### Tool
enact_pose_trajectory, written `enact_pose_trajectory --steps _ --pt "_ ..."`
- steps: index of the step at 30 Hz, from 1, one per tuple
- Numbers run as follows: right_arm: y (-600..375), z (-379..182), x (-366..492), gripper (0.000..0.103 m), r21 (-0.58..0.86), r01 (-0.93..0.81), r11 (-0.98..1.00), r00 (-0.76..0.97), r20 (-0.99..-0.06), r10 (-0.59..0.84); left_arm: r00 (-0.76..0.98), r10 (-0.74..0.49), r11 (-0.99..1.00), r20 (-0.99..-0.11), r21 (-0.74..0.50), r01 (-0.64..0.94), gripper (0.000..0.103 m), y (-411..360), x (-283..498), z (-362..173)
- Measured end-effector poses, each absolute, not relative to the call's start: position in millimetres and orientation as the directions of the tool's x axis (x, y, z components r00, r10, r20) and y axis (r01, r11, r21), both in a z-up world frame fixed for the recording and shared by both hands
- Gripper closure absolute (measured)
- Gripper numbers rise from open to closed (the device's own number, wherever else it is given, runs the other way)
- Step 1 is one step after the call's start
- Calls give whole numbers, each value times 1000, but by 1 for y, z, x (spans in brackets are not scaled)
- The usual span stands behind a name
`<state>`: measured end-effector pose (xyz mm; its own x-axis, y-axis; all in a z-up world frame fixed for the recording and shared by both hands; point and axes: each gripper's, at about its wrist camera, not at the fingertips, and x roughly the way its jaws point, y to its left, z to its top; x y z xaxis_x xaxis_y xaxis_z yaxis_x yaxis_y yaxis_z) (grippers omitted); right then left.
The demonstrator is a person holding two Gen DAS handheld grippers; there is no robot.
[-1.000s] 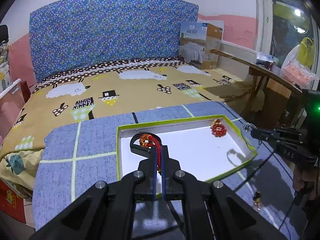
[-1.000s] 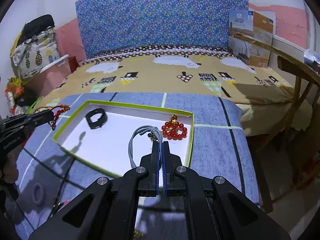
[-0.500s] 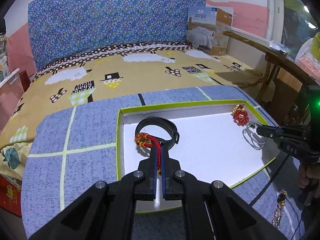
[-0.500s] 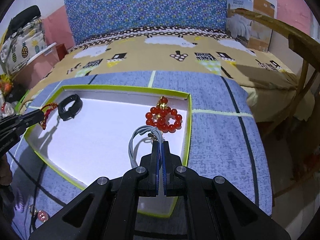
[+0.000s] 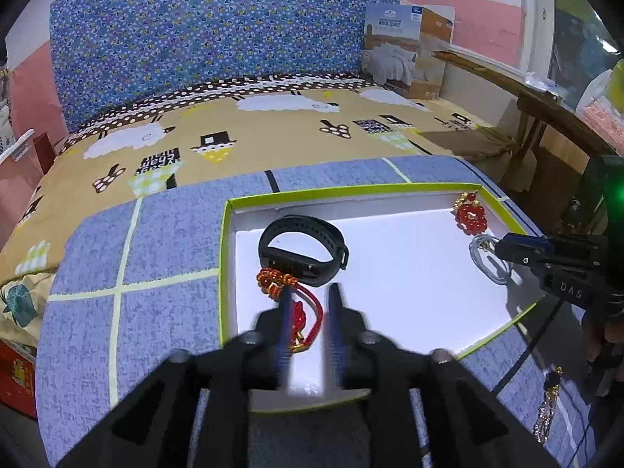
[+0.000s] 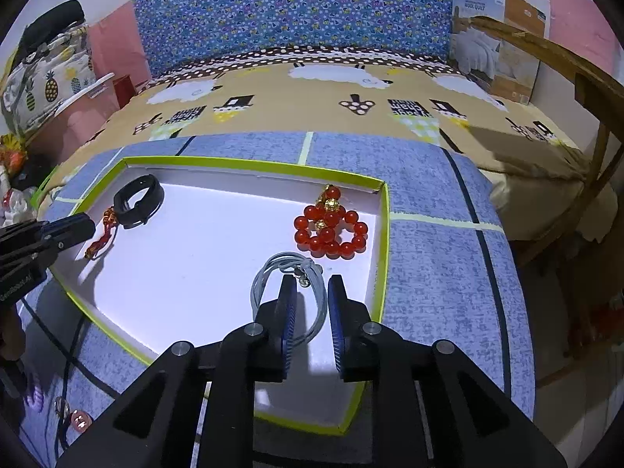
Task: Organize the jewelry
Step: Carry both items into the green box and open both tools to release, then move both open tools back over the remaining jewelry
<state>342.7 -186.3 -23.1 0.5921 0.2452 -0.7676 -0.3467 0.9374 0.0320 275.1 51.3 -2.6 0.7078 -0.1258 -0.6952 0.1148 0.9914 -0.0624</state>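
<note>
A green-rimmed white tray (image 5: pixel 390 188) (image 6: pixel 384 234) lies on the blue mat. In it are a black wristband (image 5: pixel 302 249) (image 6: pixel 138 201), a red bead bracelet (image 5: pixel 471 216) (image 6: pixel 331 230), a red cord bracelet with gold knots (image 5: pixel 296 304) (image 6: pixel 102 230) and a grey cord necklace (image 6: pixel 288 292) (image 5: pixel 487 261). My left gripper (image 5: pixel 308 292) is open, with the red cord bracelet lying in the tray between its fingers. My right gripper (image 6: pixel 310 284) is open over the grey necklace, which lies in the tray.
A dark beaded piece with gold parts (image 5: pixel 548 405) lies on the mat right of the tray. Small rings and a pink piece (image 6: pixel 74 415) lie on the mat at the lower left. The bed (image 6: pixel 312 89) is behind, a wooden table (image 5: pixel 546 113) to the right.
Both grippers moved down to the tray and opened. The red cord bracelet and the grey necklace were let go and now lie in the tray.
</note>
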Motion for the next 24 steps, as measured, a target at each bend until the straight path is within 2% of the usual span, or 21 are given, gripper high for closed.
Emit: enact_pose_trajectory --steps 2,12,16,24 --pt "-188 -21 339 86 38 -348 937 597 -761 253 711 -136 990 -690 -73 119 70 52 272 -1" --pt "-195 3 307 85 50 -362 931 638 -715 287 737 -136 990 -662 -75 116 69 58 245 16" --pt "-202 16 283 85 64 -363 930 658 -689 304 763 -139 990 -631 -82 112 64 61 221 30" --pt "-217 32 221 85 102 -367 925 681 -647 342 800 -154 988 -580 -100 117 64 57 167 45"
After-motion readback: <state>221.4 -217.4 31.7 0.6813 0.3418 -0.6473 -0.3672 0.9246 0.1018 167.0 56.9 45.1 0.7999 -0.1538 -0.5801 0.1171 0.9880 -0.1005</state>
